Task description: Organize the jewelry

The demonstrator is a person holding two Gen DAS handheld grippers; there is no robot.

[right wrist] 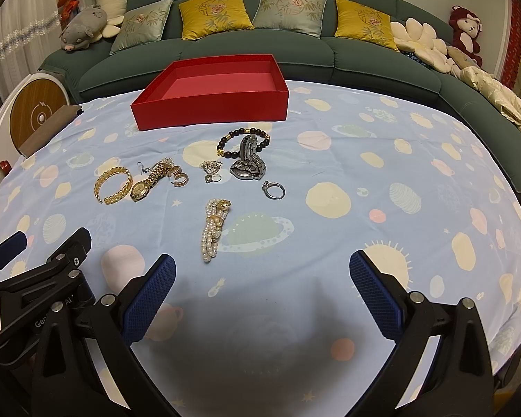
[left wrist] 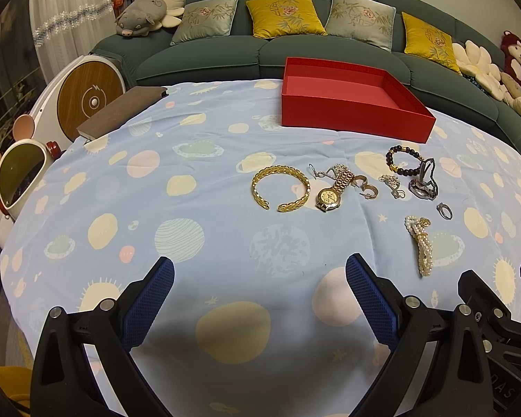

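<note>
An empty red box [left wrist: 350, 114] [right wrist: 212, 111] stands at the far side of the table. In front of it lie a gold cuff bracelet [left wrist: 280, 187] [right wrist: 113, 185], a gold watch [left wrist: 331, 191] [right wrist: 146, 182], a dark bead bracelet [left wrist: 403, 160] [right wrist: 243, 142], a silver watch [left wrist: 424, 182] [right wrist: 248, 161], a silver ring [left wrist: 444, 211] [right wrist: 273, 190], a pearl bracelet [left wrist: 421, 245] [right wrist: 213, 229] and small earrings [left wrist: 392, 184] [right wrist: 210, 171]. My left gripper [left wrist: 259, 288] is open and empty, short of the gold cuff. My right gripper [right wrist: 262, 286] is open and empty, just short of the pearl bracelet.
The table carries a light blue planet-print cloth [left wrist: 191, 208] [right wrist: 382, 191]. A brown notebook [left wrist: 121, 111] lies at its far left edge. A green sofa with cushions [left wrist: 295, 34] [right wrist: 260, 34] runs behind. A white device [left wrist: 87, 93] stands left of the table.
</note>
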